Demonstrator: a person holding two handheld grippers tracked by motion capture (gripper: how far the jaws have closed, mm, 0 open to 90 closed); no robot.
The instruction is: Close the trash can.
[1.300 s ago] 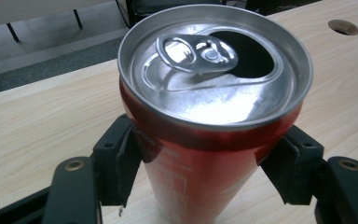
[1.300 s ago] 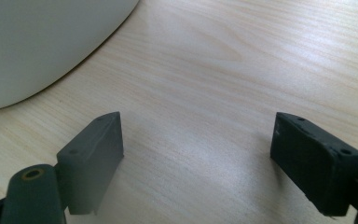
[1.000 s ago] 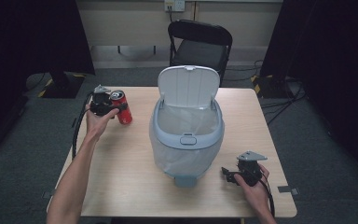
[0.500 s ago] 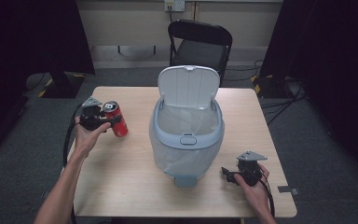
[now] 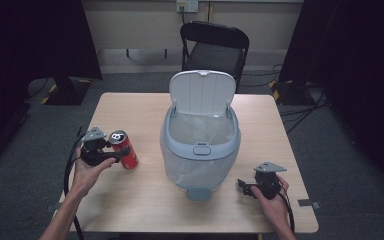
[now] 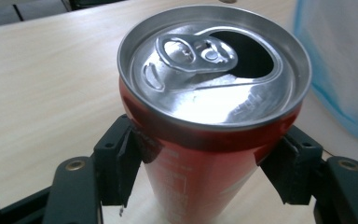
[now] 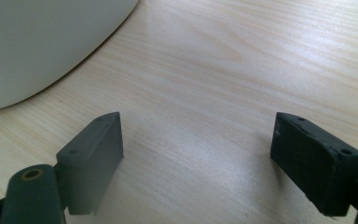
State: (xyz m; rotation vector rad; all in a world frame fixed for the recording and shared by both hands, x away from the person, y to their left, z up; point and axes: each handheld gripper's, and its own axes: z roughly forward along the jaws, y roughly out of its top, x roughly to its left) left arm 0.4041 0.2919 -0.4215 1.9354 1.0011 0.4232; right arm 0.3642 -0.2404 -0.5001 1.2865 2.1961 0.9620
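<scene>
Light wood worktop (image 5: 145,107) in a dark room, black folding chair (image 5: 213,47) behind the far edge. Mid-worktop: pale blue bin (image 5: 200,150), lid up, clear liner, contents not visible. Opened red can (image 5: 124,149) near left edge, clamped between left gripper (image 5: 111,156) jaws. Right gripper (image 5: 245,188) near right front corner, jaws apart, holding nothing.

My left gripper (image 5: 114,150) has the opened red aluminium drink can (image 5: 124,149) between its jaws, with the lidded pale blue plastic bin (image 5: 200,145) to its right; my right gripper (image 5: 244,186) sits just right of that bin's base.
</scene>
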